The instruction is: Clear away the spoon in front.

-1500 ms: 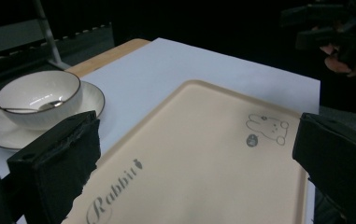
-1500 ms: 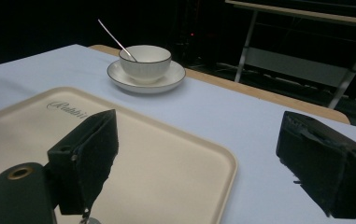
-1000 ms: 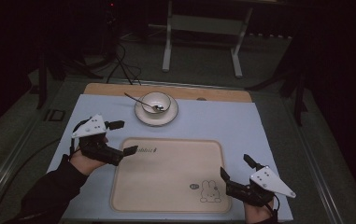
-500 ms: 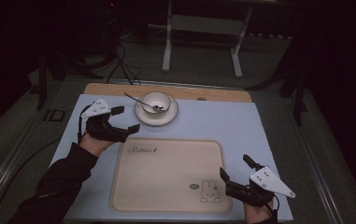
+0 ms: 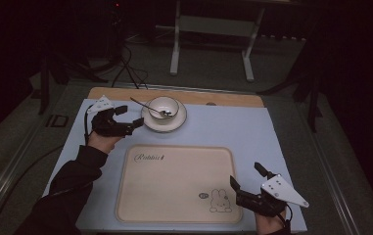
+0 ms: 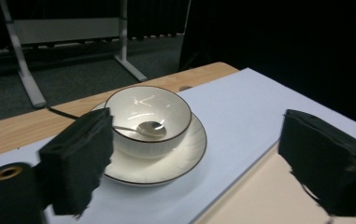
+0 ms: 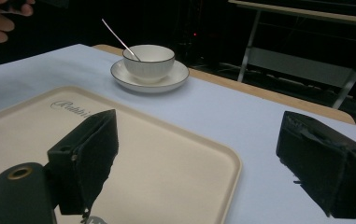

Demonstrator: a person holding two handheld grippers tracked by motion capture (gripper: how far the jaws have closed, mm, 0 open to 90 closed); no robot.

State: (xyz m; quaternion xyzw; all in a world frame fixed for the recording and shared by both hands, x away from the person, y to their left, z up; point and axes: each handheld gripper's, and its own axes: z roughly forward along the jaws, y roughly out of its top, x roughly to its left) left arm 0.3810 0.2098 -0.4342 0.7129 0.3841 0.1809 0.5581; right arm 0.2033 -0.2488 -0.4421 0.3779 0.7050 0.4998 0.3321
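Observation:
A white bowl with a dark rim stands on a matching saucer at the back of the blue mat, and a metal spoon rests in it with its handle pointing back-left. My left gripper sits just left of the saucer, pointing at it. Its jaws have just been closing a little but stand open with nothing between them. In the left gripper view the bowl and spoon lie close ahead of the left gripper. My right gripper rests open at the tray's near right corner.
A beige tray with a rabbit drawing lies in the middle of the mat, bare; its rim passes between the right jaws. A wooden strip runs along the table's far edge. Metal stand legs are on the dark floor beyond.
My left gripper has moved away from the tray's left edge, forward and right, up to the saucer. The right gripper has stayed put.

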